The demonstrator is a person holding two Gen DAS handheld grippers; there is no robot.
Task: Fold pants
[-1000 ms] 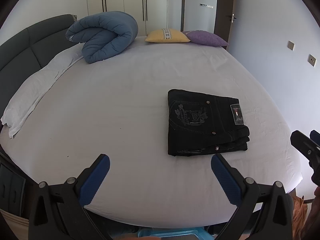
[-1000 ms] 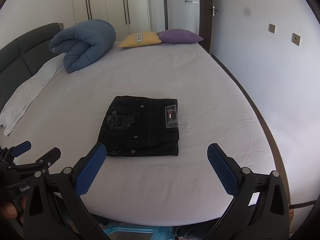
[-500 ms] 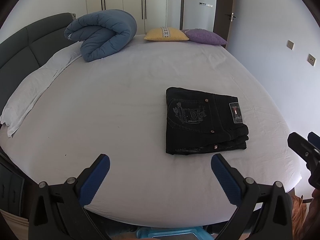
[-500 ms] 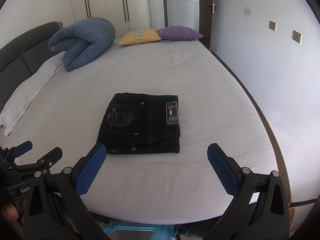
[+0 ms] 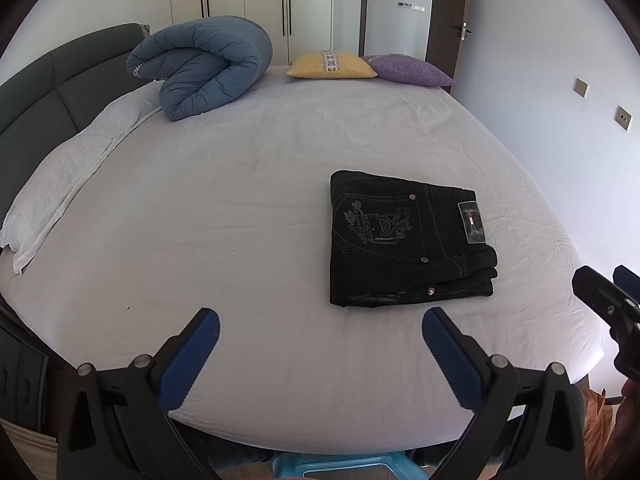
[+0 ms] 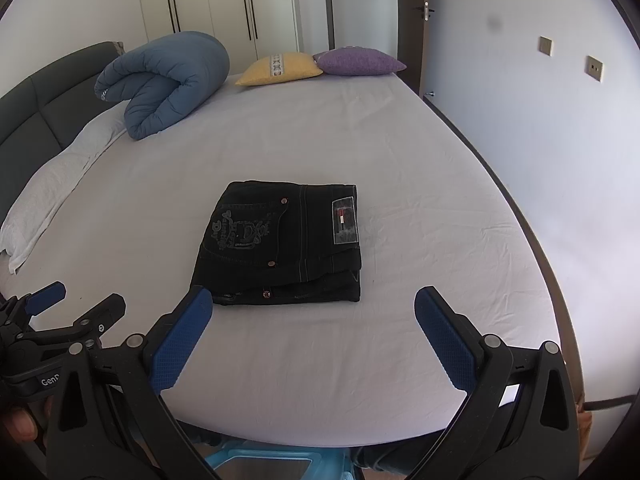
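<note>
Black pants [image 5: 404, 240] [image 6: 284, 244] lie folded into a compact rectangle on the white bed [image 5: 240, 208] [image 6: 420, 208], embroidered back pocket and waistband label facing up. My left gripper [image 5: 320, 320] stands open near the front edge of the bed, below and left of the pants, holding nothing. My right gripper [image 6: 314, 300] is open too, just short of the near edge of the pants, with nothing between its blue pads. Each gripper shows at the edge of the other's view: the right gripper [image 5: 604, 292] and the left gripper [image 6: 76, 300].
A rolled blue duvet [image 5: 200, 66] [image 6: 164, 80], a yellow cushion [image 5: 330, 65] and a purple cushion [image 5: 408, 70] sit at the far end. White pillows [image 5: 60, 176] line the grey headboard [image 5: 48, 92] on the left. A wall [image 6: 540, 140] runs along the right; a blue stool [image 6: 260, 464] stands below.
Both views have drawn back and risen slightly, so the pants sit a little lower and farther away. The pants have not moved and both grippers stay open.
</note>
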